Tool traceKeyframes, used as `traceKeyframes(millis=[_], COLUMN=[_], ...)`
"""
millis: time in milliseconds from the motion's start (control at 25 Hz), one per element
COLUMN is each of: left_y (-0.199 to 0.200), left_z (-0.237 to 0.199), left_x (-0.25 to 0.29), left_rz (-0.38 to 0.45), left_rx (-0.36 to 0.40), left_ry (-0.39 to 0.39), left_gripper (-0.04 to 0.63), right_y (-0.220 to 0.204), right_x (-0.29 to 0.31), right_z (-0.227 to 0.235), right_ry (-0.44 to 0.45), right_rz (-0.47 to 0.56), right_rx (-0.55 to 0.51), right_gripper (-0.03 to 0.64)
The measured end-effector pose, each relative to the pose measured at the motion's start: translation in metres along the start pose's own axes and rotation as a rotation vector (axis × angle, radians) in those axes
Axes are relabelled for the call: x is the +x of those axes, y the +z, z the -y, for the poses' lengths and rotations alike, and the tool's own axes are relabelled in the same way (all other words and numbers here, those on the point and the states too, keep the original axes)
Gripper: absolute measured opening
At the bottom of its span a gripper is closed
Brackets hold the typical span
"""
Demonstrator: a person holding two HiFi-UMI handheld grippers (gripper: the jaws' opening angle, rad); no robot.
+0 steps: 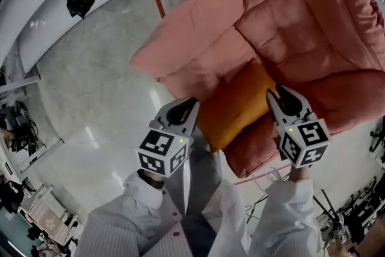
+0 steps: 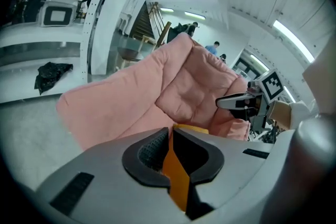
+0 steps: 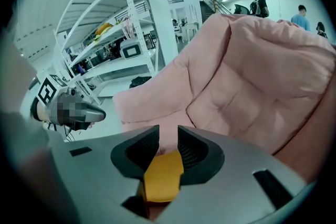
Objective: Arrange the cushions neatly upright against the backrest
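Head view puts you standing at the front edge of the pink armchair (image 1: 301,27), with both tools reaching down onto the orange cushion (image 1: 240,105). The cushion lies across the front of the seat, between the chair's left arm and the seat pad. Its far corner points toward the backrest and its near edge overhangs the seat front beside your legs.

Your left gripper (image 1: 191,106) sits on the cushion's near left edge. In the left gripper view, that gripper (image 2: 170,131) is clenched on a thin fold of the orange cushion (image 2: 176,176), with the fabric pinched flat between the pads.

Your right gripper (image 1: 274,96) is at the cushion's right edge, close to where the seat pad rises. In the right gripper view, that gripper (image 3: 168,136) has its jaws apart. The orange cushion (image 3: 163,176) lies in the gap between them, and pink upholstery shows between the tips, so nothing is clamped there.

For room to move, you have bare grey floor (image 1: 90,87) on your left, running from the chair's left arm out to the white rack (image 1: 36,3). A strip of red tape (image 1: 159,6) lies on the floor by the chair's far left corner. On your right, loose cables (image 1: 271,176) trail on the floor just below the seat's front corner, so that side is tighter.
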State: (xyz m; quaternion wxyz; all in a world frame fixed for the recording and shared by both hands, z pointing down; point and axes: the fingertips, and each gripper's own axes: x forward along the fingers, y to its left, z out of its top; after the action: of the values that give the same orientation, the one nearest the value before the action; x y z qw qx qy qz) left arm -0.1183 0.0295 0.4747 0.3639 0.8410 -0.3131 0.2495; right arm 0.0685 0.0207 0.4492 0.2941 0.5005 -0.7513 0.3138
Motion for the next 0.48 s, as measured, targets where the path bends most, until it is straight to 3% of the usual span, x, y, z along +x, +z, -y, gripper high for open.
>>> traceKeyframes(millis=[480], left_y=[-0.074], left_z=[-0.028], left_x=[0.042], left_rz=[-0.129], left_rx=[-0.091], left_ry=[0.019], left_gripper=[0.08], right_y=[-0.065], right_x=[0.039], right_z=[0.044], right_ry=[-0.021], right_rz=[-0.166], right_rx=[0.045], right_gripper=[0.126])
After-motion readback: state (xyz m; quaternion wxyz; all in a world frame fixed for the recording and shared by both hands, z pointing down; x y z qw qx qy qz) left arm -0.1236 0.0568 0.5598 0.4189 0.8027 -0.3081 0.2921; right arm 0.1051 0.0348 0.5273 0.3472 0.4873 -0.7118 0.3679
